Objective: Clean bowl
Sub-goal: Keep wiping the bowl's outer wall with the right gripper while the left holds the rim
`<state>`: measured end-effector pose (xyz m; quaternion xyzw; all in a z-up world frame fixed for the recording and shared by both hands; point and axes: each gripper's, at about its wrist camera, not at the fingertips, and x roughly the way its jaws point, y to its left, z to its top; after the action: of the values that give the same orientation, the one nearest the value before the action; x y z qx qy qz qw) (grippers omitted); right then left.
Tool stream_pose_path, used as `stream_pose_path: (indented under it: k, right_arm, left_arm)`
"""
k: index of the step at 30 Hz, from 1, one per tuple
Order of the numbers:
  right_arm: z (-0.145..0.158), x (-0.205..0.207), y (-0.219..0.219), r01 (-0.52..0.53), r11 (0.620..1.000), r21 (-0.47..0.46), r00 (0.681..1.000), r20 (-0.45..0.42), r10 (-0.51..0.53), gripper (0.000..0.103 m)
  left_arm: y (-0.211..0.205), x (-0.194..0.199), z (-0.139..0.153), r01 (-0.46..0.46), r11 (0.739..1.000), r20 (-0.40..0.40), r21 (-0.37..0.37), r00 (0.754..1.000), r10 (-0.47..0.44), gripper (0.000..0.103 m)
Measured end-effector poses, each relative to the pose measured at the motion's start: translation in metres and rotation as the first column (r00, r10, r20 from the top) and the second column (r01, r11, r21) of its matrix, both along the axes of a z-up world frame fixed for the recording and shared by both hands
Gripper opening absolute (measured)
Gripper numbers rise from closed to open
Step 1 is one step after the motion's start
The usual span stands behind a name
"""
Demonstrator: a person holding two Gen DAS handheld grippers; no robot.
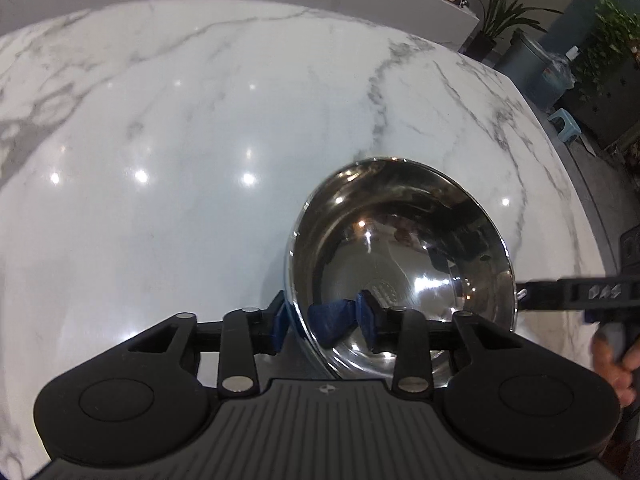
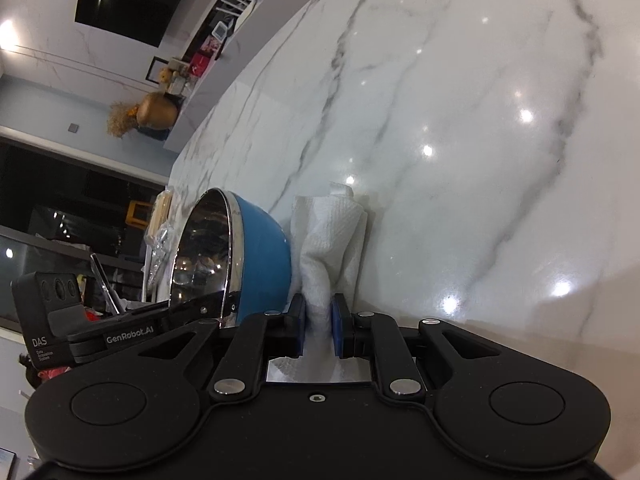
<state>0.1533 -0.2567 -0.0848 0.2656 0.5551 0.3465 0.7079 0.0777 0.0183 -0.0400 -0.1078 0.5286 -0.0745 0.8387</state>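
Steel-lined bowl [image 1: 400,256] looks stiff, light, slippery; left gripper [image 1: 320,320] clamps its near rim; beside the bowl, right gripper [image 2: 318,322] pinches soft paper towel [image 2: 330,240].

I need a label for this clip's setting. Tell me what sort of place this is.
Probably a home kitchen or dining area: a glossy marble counter, potted plants beside it, and a ledge of household ornaments. The steel bowl and paper towel fit too.

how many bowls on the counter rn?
1. One steel bowl with a blue outside, tilted, its rim pinched by the left claw, beside the paper towel in the right claw. Others may sit outside both views.
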Motion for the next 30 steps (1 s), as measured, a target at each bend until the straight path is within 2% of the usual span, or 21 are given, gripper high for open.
stream_pose_path:
  k: [5, 9, 18, 22, 26, 30]
  right_arm:
    - [0.027, 0.002, -0.023, 0.070, 0.990, 0.123, 0.994, 0.074, -0.079, 0.013]
    - [0.036, 0.003, -0.034, 0.086, 0.983, 0.165, 0.989, 0.102, -0.104, 0.013]
    - [0.016, 0.001, -0.026, 0.081, 0.992, 0.095, 0.995, 0.044, -0.085, 0.013]
    - [0.005, -0.002, -0.014, 0.044, 0.999, 0.002, 0.999, 0.032, -0.044, 0.013]
    - [-0.004, -0.007, -0.001, 0.009, 0.999, -0.049, 0.999, 0.033, -0.007, 0.013]
    - [-0.001, -0.008, -0.001, 0.001, 0.998, -0.062, 0.999, 0.044, 0.002, 0.013]
  left_arm:
    - [-0.002, 0.003, 0.003, 0.024, 0.999, 0.062, 0.034, 0.998, -0.026, 0.019]
    - [-0.004, 0.005, 0.002, 0.041, 0.999, 0.086, 0.032, 0.995, -0.044, 0.019]
    - [-0.009, 0.004, 0.001, 0.056, 0.998, 0.099, 0.020, 0.993, -0.058, 0.019]
    - [-0.008, 0.004, 0.001, 0.047, 0.999, 0.091, 0.011, 0.995, -0.048, 0.019]
    - [-0.007, 0.004, -0.002, 0.009, 1.000, 0.031, -0.010, 0.999, -0.008, 0.035]
    - [-0.005, -0.004, -0.001, -0.006, 1.000, 0.003, -0.016, 1.000, 0.006, 0.035]
